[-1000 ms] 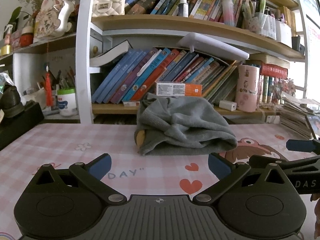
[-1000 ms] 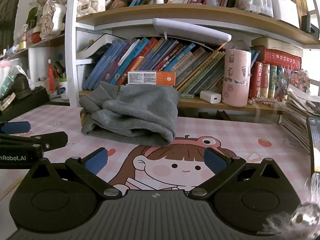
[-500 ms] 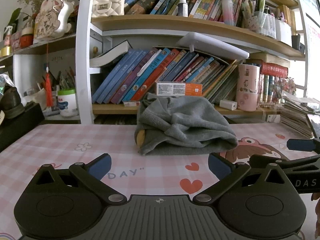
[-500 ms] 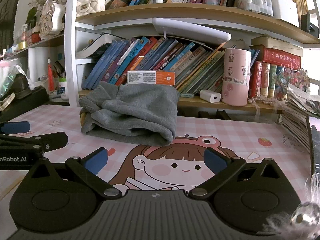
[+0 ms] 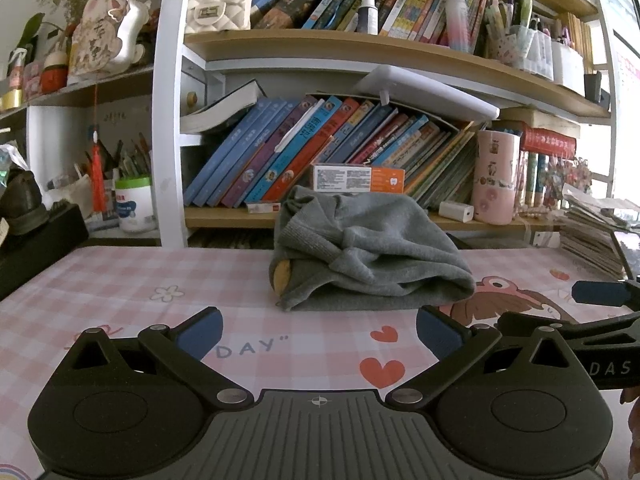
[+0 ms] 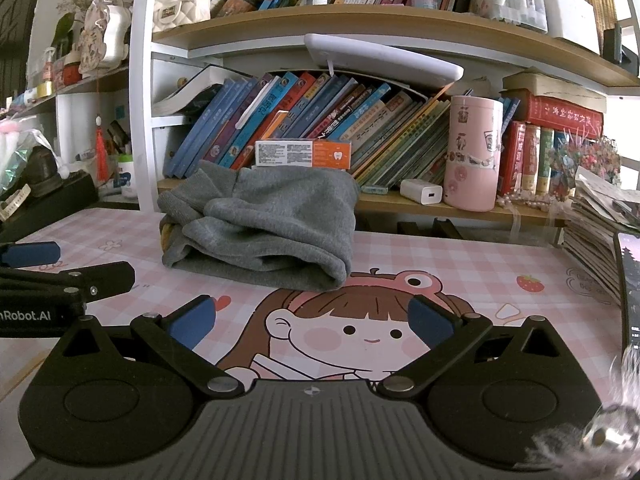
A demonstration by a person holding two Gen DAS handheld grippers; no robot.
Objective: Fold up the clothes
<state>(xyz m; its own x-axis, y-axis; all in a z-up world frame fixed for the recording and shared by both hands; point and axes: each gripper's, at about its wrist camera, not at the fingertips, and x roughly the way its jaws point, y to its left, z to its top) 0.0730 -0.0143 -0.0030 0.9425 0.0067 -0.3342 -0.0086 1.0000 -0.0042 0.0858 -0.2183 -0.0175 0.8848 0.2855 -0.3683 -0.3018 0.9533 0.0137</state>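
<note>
Grey folded knit garment (image 5: 368,256) (loosely bundled) lies far on the pink checked counter (image 5: 120,296); left gripper (image 5: 318,330) and right gripper (image 6: 312,320) both gape apart, empty.

Both views are evenly lit by soft daylight entering from about 3 o'clock, where the window (image 5: 624,60) burns out to white glare; the pink tabletop (image 6: 460,264) is bright, and the folded grey garment (image 6: 264,224) throws only a thin soft shadow along its lower edge. The fisheye bends the shelf (image 5: 360,46) into an arc and darkens the corners at 10 and 2 o'clock; at 5 o'clock in the right wrist view a fuzzy, shiny blob (image 6: 604,436) lies out of focus, while the middle stays sharp.
</note>
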